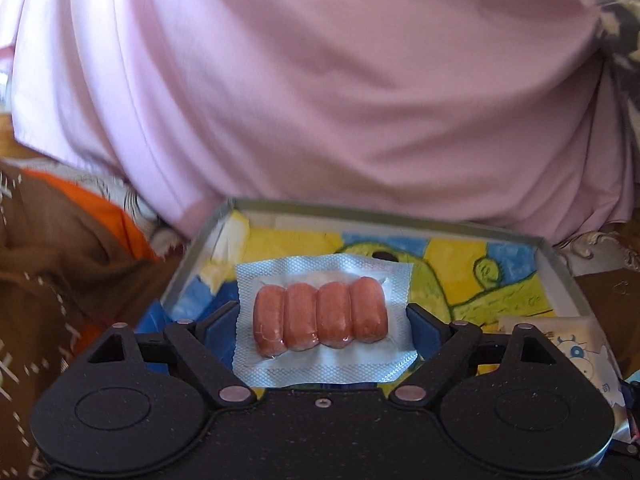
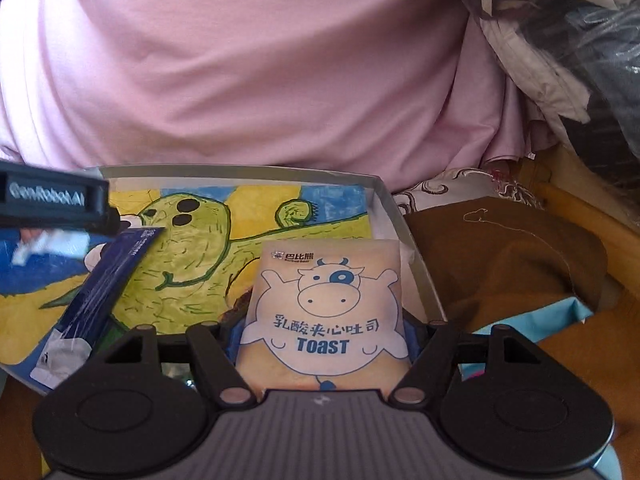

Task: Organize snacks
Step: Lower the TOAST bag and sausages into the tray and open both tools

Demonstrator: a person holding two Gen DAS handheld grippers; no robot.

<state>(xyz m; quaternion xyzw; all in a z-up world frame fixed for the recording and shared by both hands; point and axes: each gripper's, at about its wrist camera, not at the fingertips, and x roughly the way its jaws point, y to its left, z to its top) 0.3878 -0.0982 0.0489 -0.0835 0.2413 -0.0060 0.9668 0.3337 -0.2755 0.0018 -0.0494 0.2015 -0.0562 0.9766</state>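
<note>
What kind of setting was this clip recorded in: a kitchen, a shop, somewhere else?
Probably a home, perhaps a bedroom. The shallow grey tray lined with a crayon-style drawing sits on brown fabric, patterned bedding-like cloth lies beyond, and a person in a pink top sits close behind it.

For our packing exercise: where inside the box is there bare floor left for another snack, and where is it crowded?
Free: the painted floor of the box between the blue packet and the toast packet. Crowded: the near edge, where both grippers hold the toast and the sausage pack.

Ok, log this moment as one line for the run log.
left gripper: shut on sausage pack | right gripper: shut on toast packet | both over shallow box with cartoon drawing
</note>
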